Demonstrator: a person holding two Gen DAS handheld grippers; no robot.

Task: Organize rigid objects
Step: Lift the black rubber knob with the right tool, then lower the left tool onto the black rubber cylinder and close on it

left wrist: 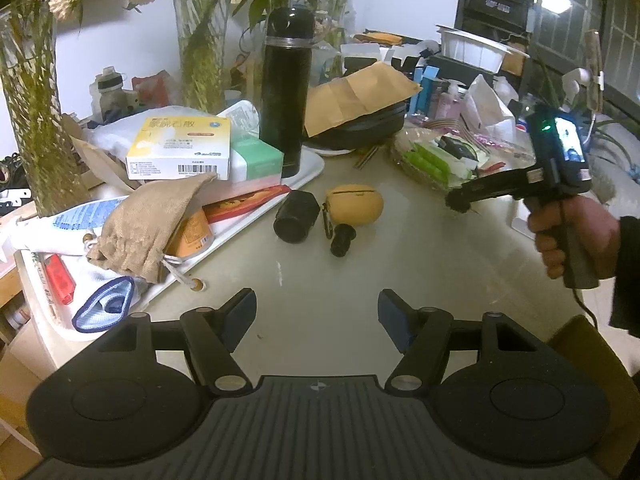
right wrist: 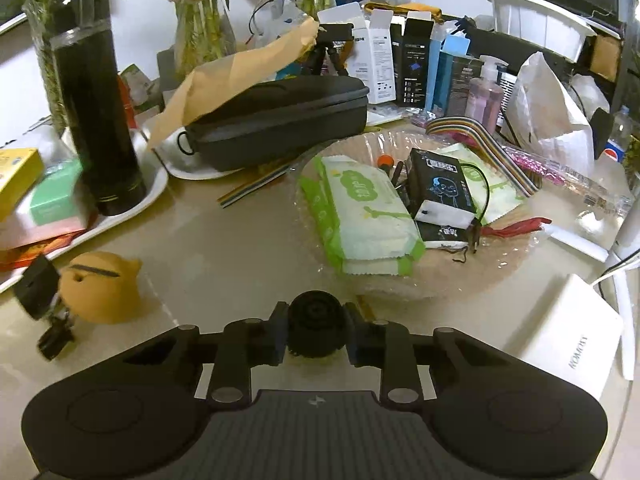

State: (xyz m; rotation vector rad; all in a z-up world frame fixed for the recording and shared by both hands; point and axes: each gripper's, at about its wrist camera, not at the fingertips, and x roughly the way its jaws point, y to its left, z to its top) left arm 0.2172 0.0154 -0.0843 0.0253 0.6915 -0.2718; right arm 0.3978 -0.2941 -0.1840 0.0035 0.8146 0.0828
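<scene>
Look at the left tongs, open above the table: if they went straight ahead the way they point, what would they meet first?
Probably the small black flanged plug lying on the beige tabletop, with the yellow egg-shaped silicone case just behind it. The left tongs have bare table before them until there, though depth is hard to judge.

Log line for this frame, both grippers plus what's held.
left gripper: open, empty, above table | right gripper: shut on black round knob | glass dish ahead

My right gripper (right wrist: 316, 334) pinches a round black ribbed knob (right wrist: 316, 330); a black cylinder (left wrist: 296, 218), yellow case (left wrist: 354, 205) and small black piece (left wrist: 342, 238) lie together on the tabletop (left wrist: 360, 280).
</scene>
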